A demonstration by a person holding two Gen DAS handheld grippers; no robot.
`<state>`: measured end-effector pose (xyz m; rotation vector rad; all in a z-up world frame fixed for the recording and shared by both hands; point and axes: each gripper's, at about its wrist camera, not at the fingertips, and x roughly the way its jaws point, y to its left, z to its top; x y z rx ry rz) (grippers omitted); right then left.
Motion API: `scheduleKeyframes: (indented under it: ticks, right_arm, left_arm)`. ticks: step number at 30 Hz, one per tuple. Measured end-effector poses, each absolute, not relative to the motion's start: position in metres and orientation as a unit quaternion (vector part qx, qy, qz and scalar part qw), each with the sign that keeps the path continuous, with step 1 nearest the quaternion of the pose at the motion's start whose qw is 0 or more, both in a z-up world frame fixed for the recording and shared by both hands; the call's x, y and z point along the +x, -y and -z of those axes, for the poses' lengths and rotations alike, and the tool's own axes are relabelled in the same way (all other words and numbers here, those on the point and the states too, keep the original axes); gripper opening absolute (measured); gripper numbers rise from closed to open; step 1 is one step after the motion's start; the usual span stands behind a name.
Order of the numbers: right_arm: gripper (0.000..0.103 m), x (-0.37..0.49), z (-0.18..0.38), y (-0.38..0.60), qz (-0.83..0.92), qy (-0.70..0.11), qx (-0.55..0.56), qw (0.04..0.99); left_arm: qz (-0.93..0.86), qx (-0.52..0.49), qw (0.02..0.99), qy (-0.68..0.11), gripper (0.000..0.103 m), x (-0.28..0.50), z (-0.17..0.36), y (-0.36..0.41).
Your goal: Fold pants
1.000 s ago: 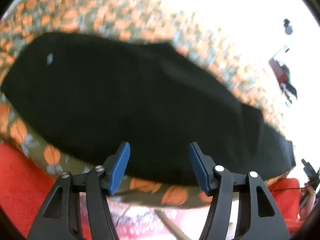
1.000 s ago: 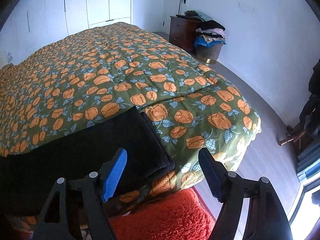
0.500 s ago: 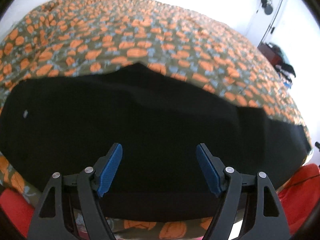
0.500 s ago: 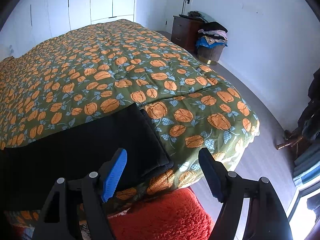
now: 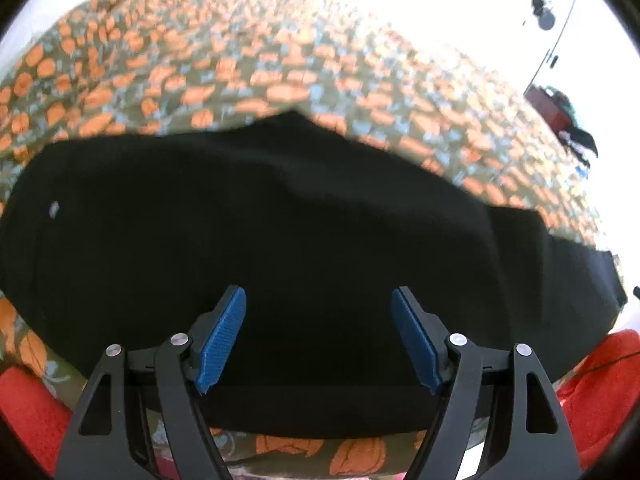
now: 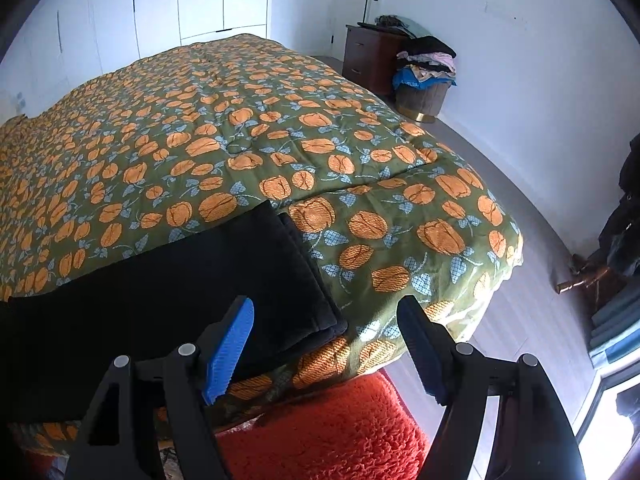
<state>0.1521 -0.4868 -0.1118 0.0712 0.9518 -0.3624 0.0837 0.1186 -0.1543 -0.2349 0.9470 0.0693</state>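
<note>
Black pants [image 5: 256, 240] lie folded lengthwise along the near edge of a bed with an orange-and-green patterned quilt [image 5: 248, 64]. My left gripper [image 5: 319, 340] hovers open over the middle of the pants, nothing between its blue pads. In the right wrist view the pants' end [image 6: 224, 280] with its layered hems lies near the bed's corner. My right gripper [image 6: 326, 348] stands open above that end and the quilt's edge [image 6: 400, 240], holding nothing.
An orange-red shaggy rug [image 6: 332, 432] lies on the floor below the bed's edge. A dark wooden nightstand [image 6: 368, 56] and a basket heaped with clothes [image 6: 424, 80] stand by the far wall. Grey floor [image 6: 520, 208] runs to the right of the bed.
The left gripper's jaws have spread wider, and its view has rolled and shifted over the pants, which now fill more of its lower picture. The right gripper has stayed put.
</note>
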Motion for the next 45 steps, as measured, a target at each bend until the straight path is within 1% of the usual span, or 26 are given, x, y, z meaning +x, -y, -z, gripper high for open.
scheduleKeyframes:
  ticks: [4, 17, 20, 22, 24, 27, 29, 31, 33, 34, 35, 36, 37, 38, 39, 40, 42, 45]
  right_arm:
    - [0.074, 0.152, 0.112, 0.486, 0.174, -0.455, 0.033, 0.872]
    - [0.074, 0.152, 0.112, 0.487, 0.171, -0.455, 0.034, 0.873]
    - [0.074, 0.154, 0.112, 0.489, 0.16, -0.457, 0.044, 0.874]
    - [0.074, 0.159, 0.109, 0.496, 0.116, -0.458, 0.076, 0.878]
    - [0.074, 0.166, 0.098, 0.513, 0.067, -0.438, 0.126, 0.888]
    - [0.074, 0.186, 0.078, 0.519, 0.001, -0.429, 0.142, 0.892]
    - [0.074, 0.205, 0.078, 0.502, -0.092, -0.459, 0.144, 0.872]
    - [0.073, 0.223, 0.093, 0.485, -0.154, -0.496, 0.147, 0.842]
    - [0.071, 0.237, 0.116, 0.473, -0.17, -0.539, 0.128, 0.815]
    - [0.064, 0.246, 0.134, 0.469, -0.165, -0.571, 0.111, 0.797]
    - [0.054, 0.256, 0.158, 0.472, -0.127, -0.611, 0.077, 0.777]
    - [0.051, 0.26, 0.169, 0.48, -0.091, -0.629, 0.056, 0.77]
    - [0.041, 0.263, 0.175, 0.492, -0.056, -0.635, 0.053, 0.769]
    - [0.038, 0.261, 0.173, 0.514, -0.035, -0.62, 0.097, 0.777]
    - [0.04, 0.257, 0.166, 0.529, -0.028, -0.599, 0.141, 0.788]
    - [0.045, 0.25, 0.157, 0.54, -0.014, -0.579, 0.164, 0.798]
    - [0.047, 0.24, 0.147, 0.554, -0.011, -0.559, 0.186, 0.808]
    - [0.049, 0.23, 0.15, 0.564, -0.031, -0.568, 0.227, 0.79]
  left_arm:
    - [-0.023, -0.105, 0.894, -0.434, 0.077, 0.082, 0.145, -0.115]
    - [-0.009, -0.097, 0.891, -0.444, 0.077, 0.085, 0.146, -0.106]
    - [-0.005, -0.094, 0.883, -0.459, 0.077, 0.089, 0.154, -0.105]
    - [-0.016, -0.078, 0.87, -0.486, 0.077, 0.094, 0.166, -0.104]
    - [-0.032, -0.066, 0.857, -0.511, 0.077, 0.097, 0.179, -0.106]
    - [-0.036, -0.069, 0.858, -0.508, 0.077, 0.097, 0.179, -0.108]
    - [-0.038, -0.066, 0.858, -0.507, 0.077, 0.098, 0.179, -0.106]
    - [-0.041, -0.065, 0.858, -0.508, 0.077, 0.098, 0.18, -0.104]
    - [-0.042, -0.061, 0.859, -0.507, 0.077, 0.097, 0.18, -0.103]
    - [-0.041, -0.06, 0.859, -0.507, 0.077, 0.097, 0.18, -0.103]
    - [-0.04, -0.059, 0.859, -0.507, 0.077, 0.096, 0.18, -0.103]
    - [-0.039, -0.058, 0.859, -0.507, 0.077, 0.095, 0.18, -0.103]
    - [-0.039, -0.058, 0.859, -0.507, 0.077, 0.095, 0.18, -0.104]
    - [-0.039, -0.058, 0.859, -0.507, 0.077, 0.094, 0.18, -0.105]
    - [-0.039, -0.058, 0.859, -0.506, 0.077, 0.094, 0.18, -0.106]
    - [-0.039, -0.061, 0.86, -0.506, 0.077, 0.094, 0.181, -0.107]
    - [-0.041, -0.063, 0.86, -0.504, 0.078, 0.096, 0.181, -0.106]
    - [-0.043, -0.062, 0.86, -0.504, 0.078, 0.099, 0.181, -0.104]
